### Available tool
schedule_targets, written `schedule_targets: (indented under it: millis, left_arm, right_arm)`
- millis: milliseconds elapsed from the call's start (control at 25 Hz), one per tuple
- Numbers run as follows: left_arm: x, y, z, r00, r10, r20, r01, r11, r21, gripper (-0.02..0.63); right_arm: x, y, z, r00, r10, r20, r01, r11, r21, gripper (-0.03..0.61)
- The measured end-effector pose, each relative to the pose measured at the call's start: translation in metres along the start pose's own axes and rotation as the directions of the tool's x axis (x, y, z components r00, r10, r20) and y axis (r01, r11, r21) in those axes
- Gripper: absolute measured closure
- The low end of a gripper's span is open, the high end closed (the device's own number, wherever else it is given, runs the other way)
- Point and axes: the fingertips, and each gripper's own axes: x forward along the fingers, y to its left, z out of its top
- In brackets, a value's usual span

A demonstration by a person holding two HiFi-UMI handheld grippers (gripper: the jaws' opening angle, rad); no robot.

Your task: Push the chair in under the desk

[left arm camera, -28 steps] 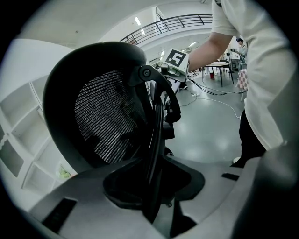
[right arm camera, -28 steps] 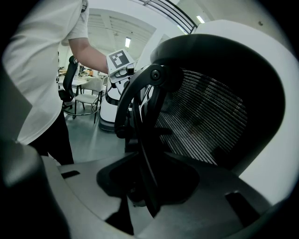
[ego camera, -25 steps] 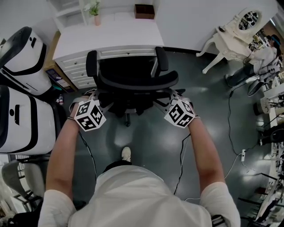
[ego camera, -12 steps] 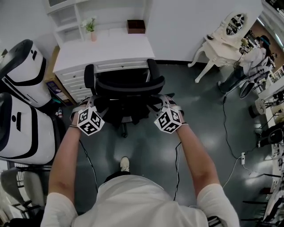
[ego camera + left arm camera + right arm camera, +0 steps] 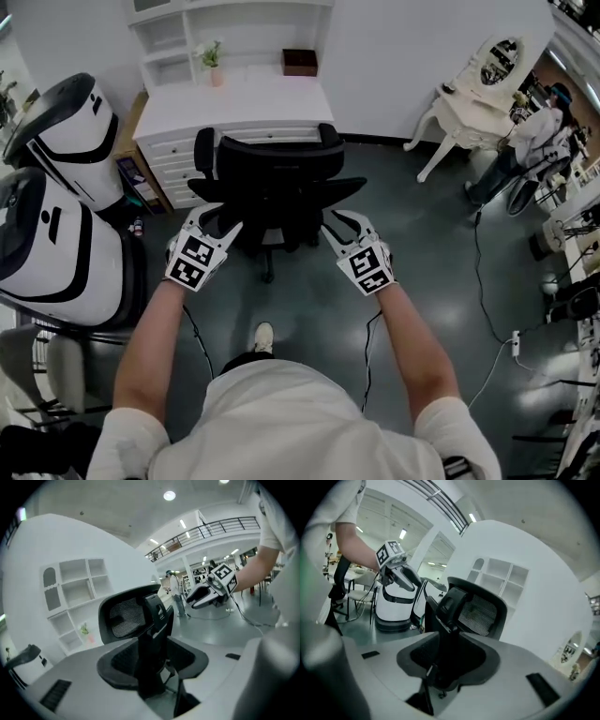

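Noted left gripper (image 5: 217, 221) and right gripper (image 5: 343, 225) fingers just spread, empty, close behind the chair (image 5: 272, 187); expect easy rolling, stiff backrest (image 5: 272, 155): push there toward surface (image 5: 244, 101).

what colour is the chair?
Black, with a mesh backrest. The chair shows best in the head view, dark against the white desk.

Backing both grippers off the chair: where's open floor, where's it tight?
Open: the dark floor right of the chair, across to the ornate white chair, crossed only by a cable; also the strip between the left gripper and right gripper, down to the shoe. Tight: the left side, where the white machines stand close beside the left gripper.
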Motion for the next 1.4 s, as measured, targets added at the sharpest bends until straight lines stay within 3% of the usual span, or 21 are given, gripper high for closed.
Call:
schedule_targets:
  millis: [200, 360, 880, 1400]
  left_arm:
    - [-0.043, -0.056, -0.002, 0.997, -0.020, 0.079, 0.036, 0.978, -0.206, 0.425]
    - [-0.082, -0.104, -0.009, 0.994, -0.023, 0.104, 0.053, 0.954, -0.294, 0.453]
    - [-0.172, -0.219, -0.032, 0.996, -0.031, 0.080, 0.056, 0.939, -0.340, 0.606]
    - [-0.249, -0.271, -0.055, 0.989, -0.108, 0.103, 0.140, 0.911, -0.388, 0.617]
  right_arm:
    - [-0.052, 0.042, 0.009, 0.998, 0.015, 0.065, -0.024, 0.990, 0.142, 0.445]
    - [-0.097, 0.078, 0.011, 0.995, 0.011, 0.098, -0.034, 0.972, 0.232, 0.486]
    - [-0.198, 0.180, 0.008, 0.991, 0.013, 0.135, -0.062, 0.929, 0.364, 0.549]
    - [-0.248, 0.268, -0.004, 0.997, 0.035, 0.064, -0.061, 0.884, 0.464, 0.565]
